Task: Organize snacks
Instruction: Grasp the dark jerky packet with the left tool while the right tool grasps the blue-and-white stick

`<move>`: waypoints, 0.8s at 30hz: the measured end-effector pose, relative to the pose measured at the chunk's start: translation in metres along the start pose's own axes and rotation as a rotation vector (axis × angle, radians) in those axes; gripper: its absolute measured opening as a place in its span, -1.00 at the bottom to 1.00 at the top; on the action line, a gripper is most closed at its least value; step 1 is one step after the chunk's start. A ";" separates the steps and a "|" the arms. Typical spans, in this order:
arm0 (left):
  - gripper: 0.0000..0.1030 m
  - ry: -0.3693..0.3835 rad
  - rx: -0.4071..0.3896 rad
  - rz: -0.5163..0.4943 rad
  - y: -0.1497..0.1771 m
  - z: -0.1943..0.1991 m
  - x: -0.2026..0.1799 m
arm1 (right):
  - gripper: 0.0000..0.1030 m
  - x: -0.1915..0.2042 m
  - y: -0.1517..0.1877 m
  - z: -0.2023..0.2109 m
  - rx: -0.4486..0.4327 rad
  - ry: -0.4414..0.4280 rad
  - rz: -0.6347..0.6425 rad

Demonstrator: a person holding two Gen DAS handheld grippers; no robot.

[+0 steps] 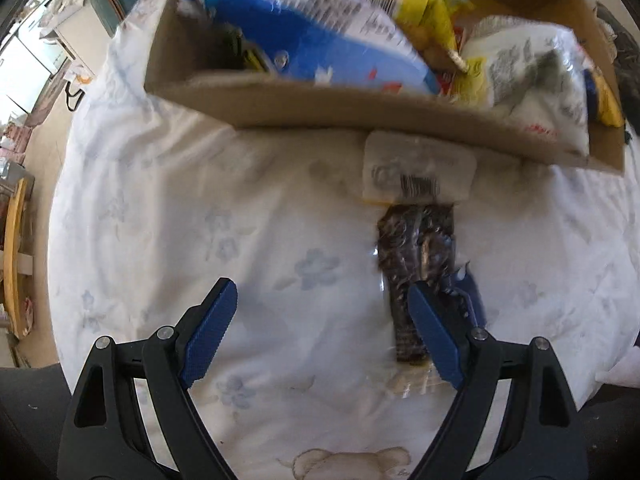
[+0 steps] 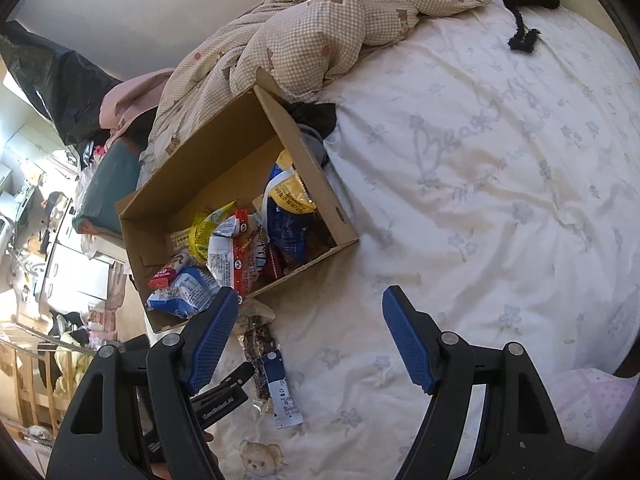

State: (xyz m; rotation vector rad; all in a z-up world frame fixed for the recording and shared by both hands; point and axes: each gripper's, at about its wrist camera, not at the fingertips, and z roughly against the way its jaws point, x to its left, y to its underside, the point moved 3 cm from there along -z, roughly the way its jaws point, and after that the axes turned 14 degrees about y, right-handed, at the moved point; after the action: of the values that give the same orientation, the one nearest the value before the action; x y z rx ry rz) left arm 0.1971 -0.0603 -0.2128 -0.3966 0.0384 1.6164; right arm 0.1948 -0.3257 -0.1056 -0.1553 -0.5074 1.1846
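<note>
Just ahead of the left tongs (image 1: 322,328), a dark snack bar in clear wrap (image 1: 416,264) is seen lying on the bed sheet (image 1: 160,208), its near end overlapped by the right-hand pad; the jaws are spread, nothing clamped. Beyond the bar, the cardboard box (image 1: 320,106) of snacks is shown. The right tongs (image 2: 310,336) are likewise held agape and empty, the box (image 2: 308,160) ahead to their left.

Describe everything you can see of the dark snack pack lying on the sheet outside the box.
The pack is a long, clear, crinkly plastic wrapper over dark, lumpy contents, with a pale label and barcode at the end nearest the box. It lies flat on the sheet, its label end against the box wall. The left claw is open, one finger over the pack's near end; contact unclear.
</note>
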 end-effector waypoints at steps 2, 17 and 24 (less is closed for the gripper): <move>0.63 0.057 0.020 -0.004 0.002 -0.004 -0.007 | 0.50 0.004 0.000 -0.002 0.004 -0.004 0.009; 0.59 0.034 0.028 -0.135 -0.007 -0.029 -0.044 | 0.50 0.001 0.002 -0.004 0.004 0.039 0.017; -0.13 0.086 0.068 -0.158 0.005 -0.018 -0.039 | 0.50 0.011 0.005 -0.013 0.040 0.040 0.035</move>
State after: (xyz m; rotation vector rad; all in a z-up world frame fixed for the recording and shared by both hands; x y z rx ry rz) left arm 0.1982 -0.1029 -0.2203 -0.4064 0.1237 1.4383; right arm 0.1992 -0.3119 -0.1155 -0.1536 -0.4466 1.2225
